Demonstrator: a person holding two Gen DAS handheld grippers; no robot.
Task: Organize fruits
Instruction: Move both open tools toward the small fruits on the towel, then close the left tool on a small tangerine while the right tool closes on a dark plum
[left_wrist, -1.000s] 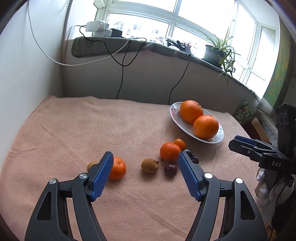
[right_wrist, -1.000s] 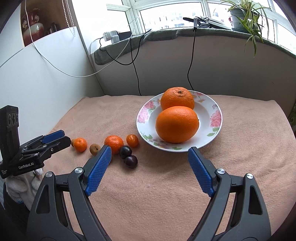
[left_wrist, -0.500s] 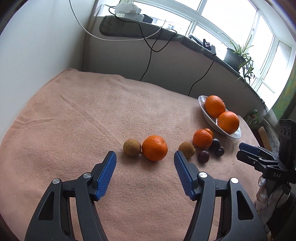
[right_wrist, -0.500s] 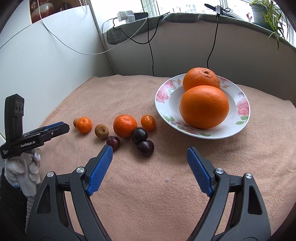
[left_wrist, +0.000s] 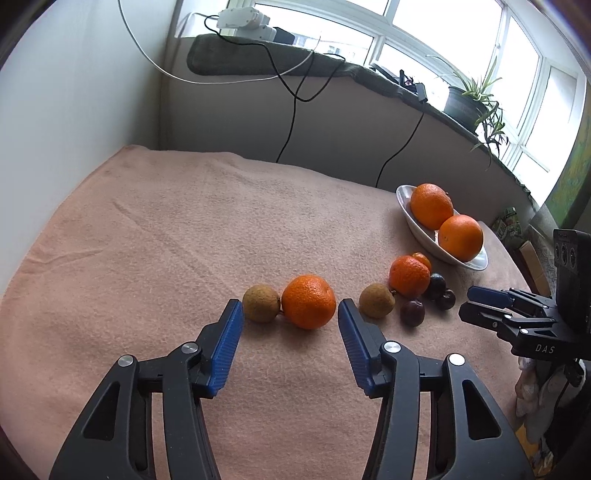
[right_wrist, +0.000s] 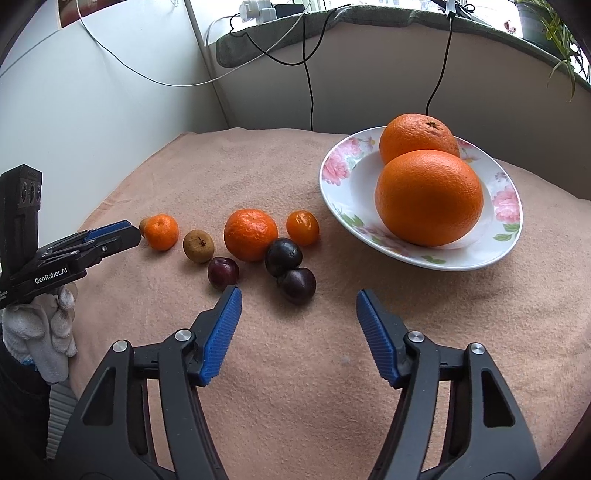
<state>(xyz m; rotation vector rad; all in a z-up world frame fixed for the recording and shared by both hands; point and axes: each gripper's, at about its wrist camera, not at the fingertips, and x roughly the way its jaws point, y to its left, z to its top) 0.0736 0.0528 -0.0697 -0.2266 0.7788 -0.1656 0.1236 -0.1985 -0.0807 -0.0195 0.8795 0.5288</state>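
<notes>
My left hand-held gripper (left_wrist: 290, 314) hangs low over the desk (left_wrist: 177, 236) with its blue pads spread wide and nothing between them; just ahead of the gap sits a tangerine (left_wrist: 308, 301), touching a brown fruit (left_wrist: 261, 303) on its left. My right hand-held gripper (right_wrist: 298, 303) is also wide open and holds nothing, its tips just short of three plums (right_wrist: 283, 257) that lie close together on the peach cloth (right_wrist: 317, 369). Behind the plums are a bigger tangerine (right_wrist: 250, 234) and a small orange fruit (right_wrist: 302, 228), with another brown fruit (right_wrist: 198, 246) to their left. Farther left, the first tangerine sits right at the tip of my left gripper in the right wrist view. To the right, a flowered plate (right_wrist: 341, 177) carries two large oranges (right_wrist: 429, 197), one behind the other. Cables hang down the wall under the window sill (left_wrist: 280, 66)
</notes>
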